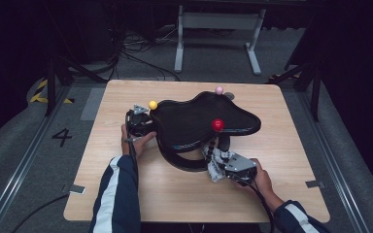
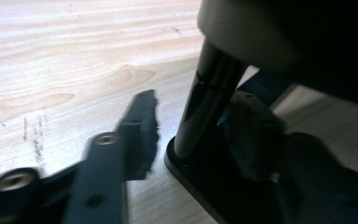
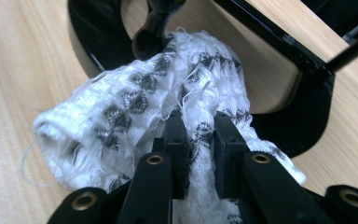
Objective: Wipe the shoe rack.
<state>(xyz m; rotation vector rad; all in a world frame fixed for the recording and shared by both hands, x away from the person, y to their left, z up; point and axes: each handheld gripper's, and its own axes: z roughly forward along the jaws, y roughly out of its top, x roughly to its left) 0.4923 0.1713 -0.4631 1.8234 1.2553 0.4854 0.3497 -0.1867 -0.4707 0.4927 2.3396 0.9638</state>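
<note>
A black curvy tray-like top (image 1: 194,119) stands on a black ring base (image 1: 184,162) in the middle of the wooden table (image 1: 281,121). Yellow (image 1: 152,105), pink (image 1: 219,90) and red (image 1: 217,124) balls sit at its rim. My left gripper (image 1: 138,119) is at the left side below the yellow ball. In the left gripper view its jaws (image 2: 196,116) straddle a black post (image 2: 209,93) rising from the base (image 2: 200,182), with a gap on the left side. My right gripper (image 3: 200,123) is shut on a white patterned cloth (image 3: 135,102) lying against the base ring (image 3: 98,37).
The table's front half (image 1: 175,194) is bare wood. Beyond the far edge lie cables (image 1: 136,53) on a grey floor, and a white frame (image 1: 218,29) stands there. The floor at the left bears a figure 4 (image 1: 61,137).
</note>
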